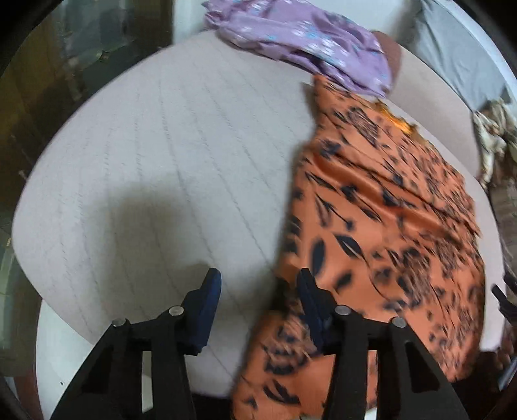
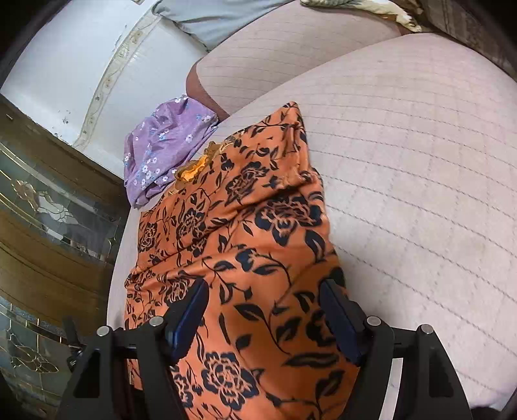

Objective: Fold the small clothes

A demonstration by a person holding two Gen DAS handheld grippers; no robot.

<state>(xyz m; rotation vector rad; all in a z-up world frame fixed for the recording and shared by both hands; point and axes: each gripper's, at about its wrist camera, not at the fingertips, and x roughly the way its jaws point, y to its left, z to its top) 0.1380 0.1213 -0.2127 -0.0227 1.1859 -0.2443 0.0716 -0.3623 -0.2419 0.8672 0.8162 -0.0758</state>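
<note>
orange garment (image 2: 245,245) with dark blue flower and leaf print lies spread on the quilted pale mattress (image 2: 420,168), running from the near edge up toward the far left corner as the right wrist view shows it. one end bunches into a gathered fold; a small frilled yellow-orange trim (image 2: 194,168) shows at the far end.

right gripper (image 2: 263,316): fingers wide apart, blue pads (image 2: 190,316) standing over the cloth, the fabric passing between them. pads do not press on it; nothing pinched.

left gripper (image 1: 258,300): fingers at a middling gap. in the left wrist view the one blue pad (image 1: 206,310) hangs over bare mattress (image 1: 161,145), the other sits at the side hem of the orange garment (image 1: 387,210). gap between them shows mattress and the cloth's edge, with no grip on it. cloth in this view is smeared by motion blur, so the print is hard to read.

purple garment (image 2: 161,152) with small pale flowers lies crumpled at the far corner of the mattress, touching the far end of the orange one; also seen in the left view (image 1: 300,35).

grey pillow (image 2: 213,19) beyond the mattress, against a white wall (image 2: 64,64). dark wooden cabinet with patterned glass panels (image 2: 48,210) stands beside the bed.
</note>
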